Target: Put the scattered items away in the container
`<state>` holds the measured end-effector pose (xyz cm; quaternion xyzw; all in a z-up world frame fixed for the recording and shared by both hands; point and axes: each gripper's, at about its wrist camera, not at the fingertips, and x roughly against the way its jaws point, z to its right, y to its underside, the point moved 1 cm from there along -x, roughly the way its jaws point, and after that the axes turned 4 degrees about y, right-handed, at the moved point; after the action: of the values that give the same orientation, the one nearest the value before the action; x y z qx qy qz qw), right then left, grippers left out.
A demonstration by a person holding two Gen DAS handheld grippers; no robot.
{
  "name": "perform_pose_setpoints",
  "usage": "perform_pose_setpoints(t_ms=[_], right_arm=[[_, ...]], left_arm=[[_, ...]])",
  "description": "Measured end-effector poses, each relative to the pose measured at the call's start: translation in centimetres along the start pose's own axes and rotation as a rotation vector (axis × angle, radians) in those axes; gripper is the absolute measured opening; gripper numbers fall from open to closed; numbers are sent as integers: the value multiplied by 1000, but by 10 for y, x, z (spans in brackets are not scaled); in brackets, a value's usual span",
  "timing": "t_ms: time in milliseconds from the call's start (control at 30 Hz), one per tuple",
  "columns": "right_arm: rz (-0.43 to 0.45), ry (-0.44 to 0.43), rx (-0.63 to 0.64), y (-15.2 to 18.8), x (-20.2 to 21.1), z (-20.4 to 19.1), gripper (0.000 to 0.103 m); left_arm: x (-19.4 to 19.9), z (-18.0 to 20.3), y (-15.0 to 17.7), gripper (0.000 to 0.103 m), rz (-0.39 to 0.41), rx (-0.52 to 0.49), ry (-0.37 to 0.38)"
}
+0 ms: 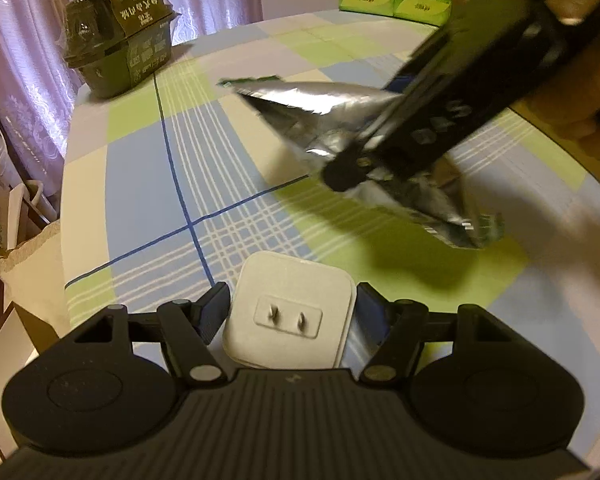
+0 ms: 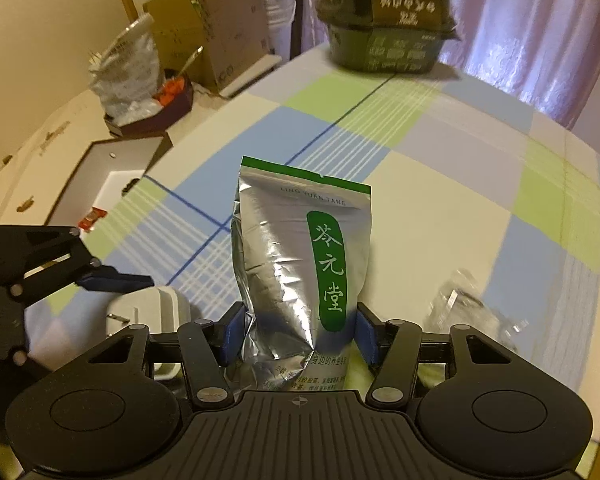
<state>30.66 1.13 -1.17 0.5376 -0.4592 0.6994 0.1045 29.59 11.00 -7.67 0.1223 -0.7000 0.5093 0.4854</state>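
both grippers loaded over the checked tablecloth (image 1: 148, 184)

left gripper (image 1: 290, 316) clenches a white plug adapter (image 1: 290, 312); right gripper (image 2: 300, 332) grips a silver tea pouch (image 2: 300, 256), lifted above the table; the dark container (image 2: 384, 20) sits at the far edge.

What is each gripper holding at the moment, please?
Left gripper: closed on the white plug.
Right gripper: closed on the silver pouch.

Your right tool (image 2: 300, 334) grips the silver tea pouch (image 2: 300, 256) — a blurred, perhaps plastic, wrapper (image 2: 472, 312) lies nearby.
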Motion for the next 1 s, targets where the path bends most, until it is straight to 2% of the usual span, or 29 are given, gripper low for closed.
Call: perform_pose_setpoints(t_ms=[100, 233, 500, 700, 1000], right_arm=[[11, 3, -5, 19, 27, 1, 58], [-3, 34, -14, 60, 56, 10, 58], [-49, 87, -91, 145, 90, 30, 58], [-34, 106, -130, 173, 106, 34, 58], [-9, 103, -175, 197, 108, 42, 58]], left_arm=[[13, 12, 0, 64, 17, 6, 4], [22, 36, 2, 63, 18, -10, 11], [25, 94, 12, 62, 19, -33, 88], [28, 125, 15, 62, 24, -46, 61], [22, 134, 25, 63, 14, 62, -13]])
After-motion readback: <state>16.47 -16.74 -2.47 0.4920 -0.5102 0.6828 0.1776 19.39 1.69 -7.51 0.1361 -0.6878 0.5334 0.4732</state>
